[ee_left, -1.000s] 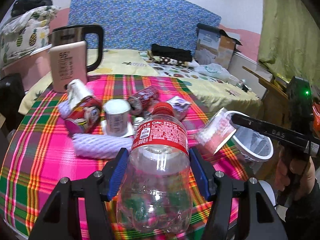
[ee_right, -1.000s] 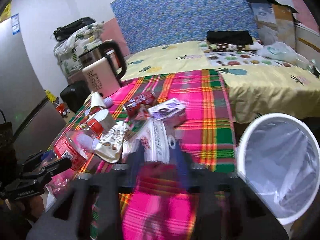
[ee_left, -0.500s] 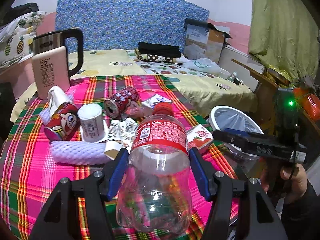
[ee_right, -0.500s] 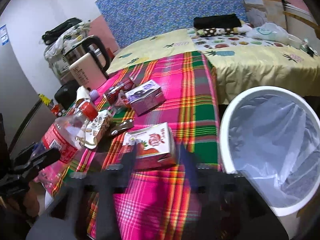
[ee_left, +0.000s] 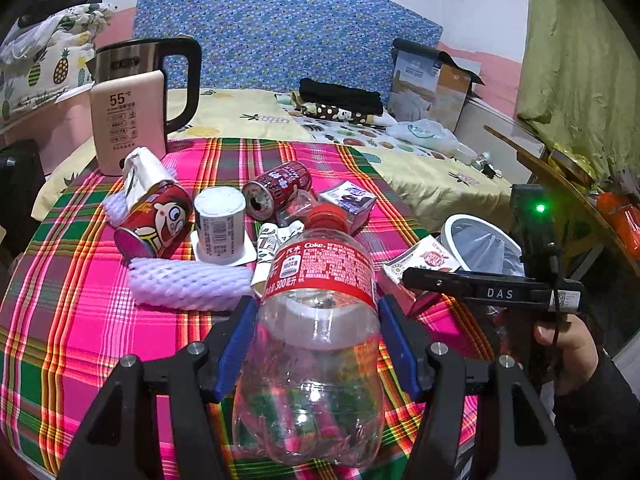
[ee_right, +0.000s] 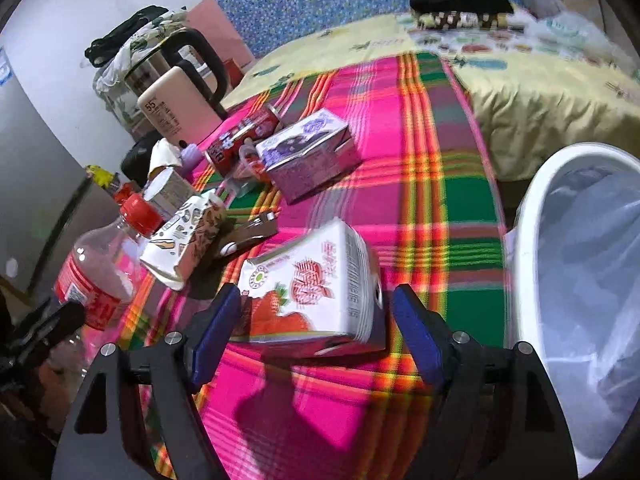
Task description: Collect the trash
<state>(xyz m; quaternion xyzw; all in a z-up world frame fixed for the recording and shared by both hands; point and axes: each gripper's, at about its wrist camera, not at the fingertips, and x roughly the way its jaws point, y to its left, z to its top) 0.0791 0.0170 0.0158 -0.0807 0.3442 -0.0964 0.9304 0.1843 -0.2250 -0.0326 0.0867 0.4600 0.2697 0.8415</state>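
Observation:
My left gripper [ee_left: 318, 332] is shut on a clear Coke bottle [ee_left: 316, 320] with a red cap and label, held above the plaid table [ee_left: 80, 320]. My right gripper [ee_right: 316, 328] is open, its blue pads on either side of a white strawberry milk carton [ee_right: 312, 292] lying on the cloth, with gaps on both sides. The carton also shows in the left wrist view [ee_left: 420, 260], with the right gripper [ee_left: 416, 278] at it. The white bin [ee_right: 580, 288] with a clear liner stands just right of the table edge.
On the cloth lie a purple carton [ee_right: 308, 152], a red can [ee_left: 276, 190], a cartoon can [ee_left: 156, 220], a white cup [ee_left: 220, 224], a foam net [ee_left: 188, 284] and a patterned wrapper [ee_right: 184, 240]. A kettle [ee_left: 136, 108] stands at the back left. A bed lies behind.
My right gripper set the strawberry carton down on the cloth and has opened around it, moving closer to it. My left gripper kept holding the bottle and swung slightly left.

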